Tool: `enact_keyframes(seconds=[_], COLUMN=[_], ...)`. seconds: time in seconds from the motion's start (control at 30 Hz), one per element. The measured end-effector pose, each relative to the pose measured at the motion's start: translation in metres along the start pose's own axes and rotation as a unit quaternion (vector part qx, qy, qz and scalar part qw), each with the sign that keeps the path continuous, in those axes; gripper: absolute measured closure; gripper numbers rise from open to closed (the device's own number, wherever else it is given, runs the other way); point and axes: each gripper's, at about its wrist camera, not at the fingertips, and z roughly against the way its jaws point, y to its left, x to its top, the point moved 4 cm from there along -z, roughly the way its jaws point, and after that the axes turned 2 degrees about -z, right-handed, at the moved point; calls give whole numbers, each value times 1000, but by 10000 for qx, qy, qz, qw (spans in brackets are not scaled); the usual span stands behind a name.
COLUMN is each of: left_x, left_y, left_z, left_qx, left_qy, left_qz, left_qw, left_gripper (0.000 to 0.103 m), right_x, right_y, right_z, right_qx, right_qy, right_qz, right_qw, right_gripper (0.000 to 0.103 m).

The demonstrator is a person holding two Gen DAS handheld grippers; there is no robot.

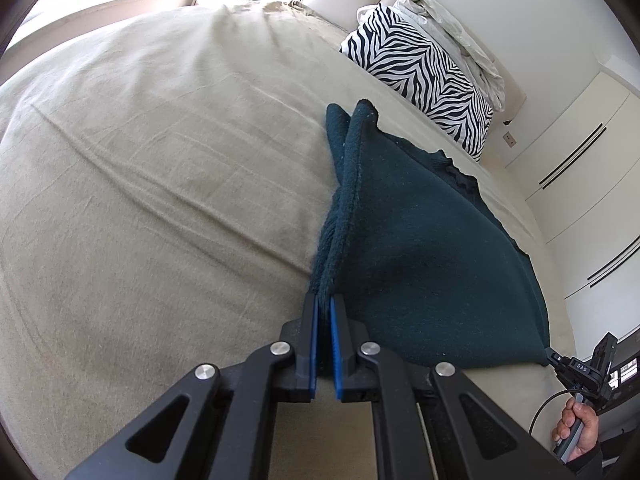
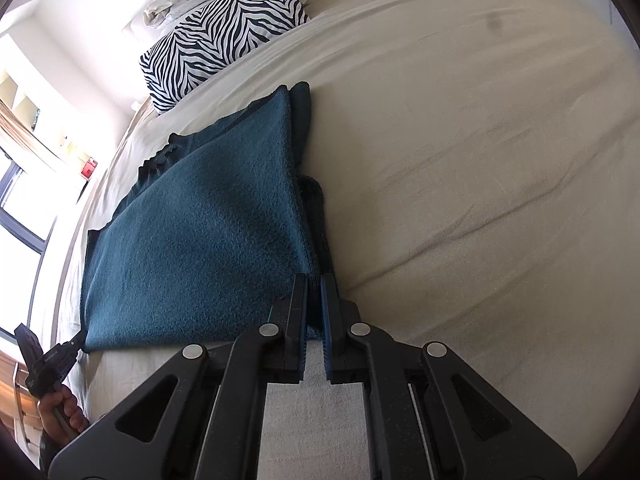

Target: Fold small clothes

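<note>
You have the dark teal fleecy garment pinched at two corners of one edge: your left gripper is clamped narrow on the doubled fabric at its side, and your right gripper is clamped the same way on the opposite corner. The cloth is stretched between them, its near edge lifted while the far part lies on the beige bedsheet, near the pillow end of the bed.

To fold well, I would keep both corners level and the edge taut (slack in the middle will likely sag and crease), carry them together toward the far edge, and lower until the layers line up before letting go. The fleece looks thick and clingy, so it may drag the lower layer along; lift a little rather than slide.

The sheet is soft and lightly wrinkled. A zebra-striped black and white pillow sits beyond the garment, with crumpled white bedding behind it. White cupboard doors line one wall, and a bright window the other.
</note>
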Motion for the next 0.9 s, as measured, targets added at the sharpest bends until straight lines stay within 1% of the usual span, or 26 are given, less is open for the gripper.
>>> enact_keyframes(seconds=[0.1,0.2,0.27,0.33,0.4,0.43,0.47,0.5,0.53,0.57,0.6,0.67,0.77,0.8,0.83,0.87,0.9], left_x=[0,1,2,2,5,8,14,21,29,38,47,66,89,94,98,101,104], left_y=[0,3,5,7,5,3,-2,-8,-16,-26,-36,-59,-96,-108,-118,-128,-134], left_z=[-2,-3,-1,6,18,27,36,43,49,50,50,41,5,-9,-23,-39,-53], left_qx=[-4,-49,-44,-86,50,144,218,251,253,268,272,244,275,294,390,478,568], left_qy=[53,104,114,126,50,-64,-190,-334,-455,-533,-619,-780,-745,-724,-674,-612,-573], left_qz=[-13,20,60,147,129,80,-6,-122,-261,-415,-575,-871,-1305,-1443,-1611,-1782,-1921], left_qw=[10000,9999,9999,9998,9999,9998,9996,9991,9983,9974,9961,9928,9883,9864,9839,9809,9780], left_gripper=[95,92,86,86,85,85,85,85,84,80,78,73,71,71,69,69,69], right_x=[-1,-1,1,3,6,9,13,18,24,32,38,53,66,69,69,69,69], right_y=[-3,1,-1,-5,-9,-10,-9,-6,-2,7,18,47,94,110,128,143,160], right_z=[-2,-5,-6,-1,12,22,31,41,49,54,55,46,9,-8,-27,-45,-64], right_qx=[14,-129,-56,61,-12,-73,-157,-195,-158,-55,52,396,1151,1331,1358,1433,1671], right_qy=[11,33,73,86,-92,-251,-415,-593,-768,-874,-902,-797,-378,-200,-55,98,292], right_qz=[-61,77,-22,-180,-288,-313,-314,-311,-303,-241,-145,34,125,141,181,239,262], right_qw=[10000,9999,10000,9998,9995,9992,9985,9976,9965,9959,9958,9960,9926,9908,9906,9893,9852], right_gripper=[98,97,96,94,77,74,63,49,46,46,46,46,46,46,46,46,46])
